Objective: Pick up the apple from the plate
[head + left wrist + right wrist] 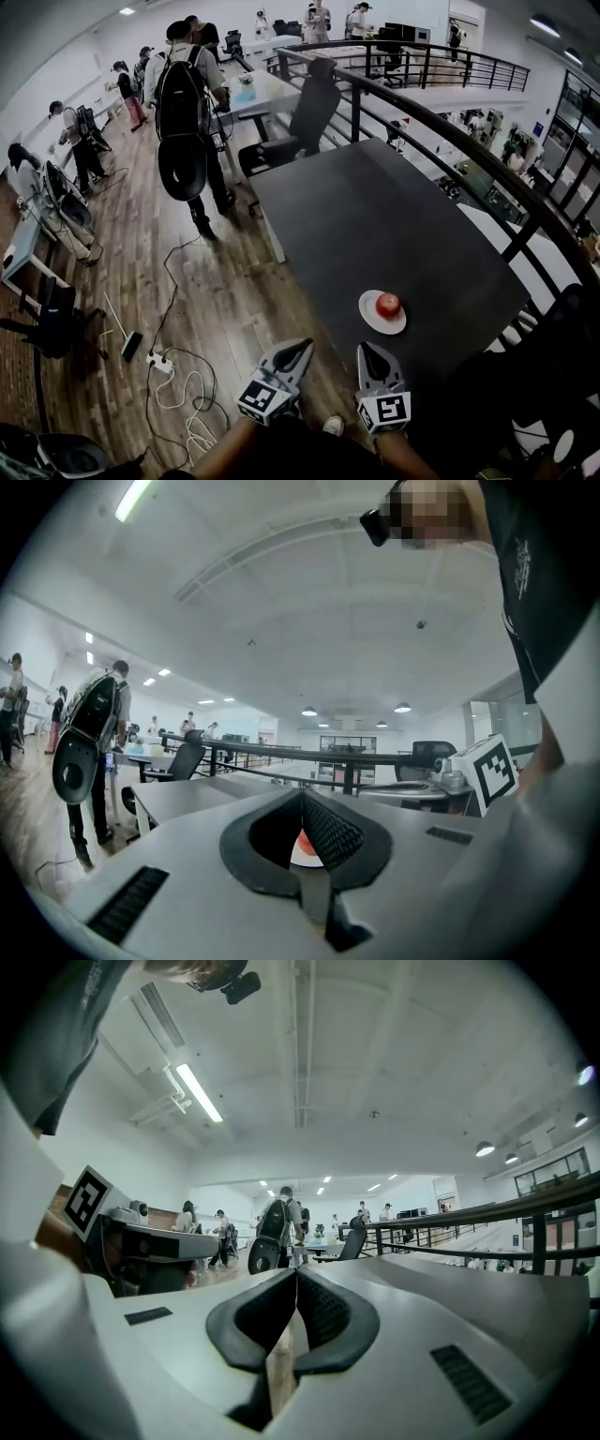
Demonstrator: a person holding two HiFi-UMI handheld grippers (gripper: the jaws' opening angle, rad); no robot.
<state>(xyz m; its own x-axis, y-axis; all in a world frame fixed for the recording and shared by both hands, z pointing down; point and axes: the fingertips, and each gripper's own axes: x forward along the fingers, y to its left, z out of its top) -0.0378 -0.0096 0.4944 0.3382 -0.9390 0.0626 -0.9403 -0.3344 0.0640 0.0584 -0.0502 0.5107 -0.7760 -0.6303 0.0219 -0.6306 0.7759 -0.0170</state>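
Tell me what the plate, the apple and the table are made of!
The plate looks like white ceramic or plastic. It is smooth, plain and bright, and the view cannot settle which. The apple is red with a slight shine, so it could be real fruit or a plastic copy; from here it is hard to tell. The table has a dark, matte, flat top, probably laminate or painted board.

A dark table stands on a wooden floor. One white plate lies on it, close to its near edge
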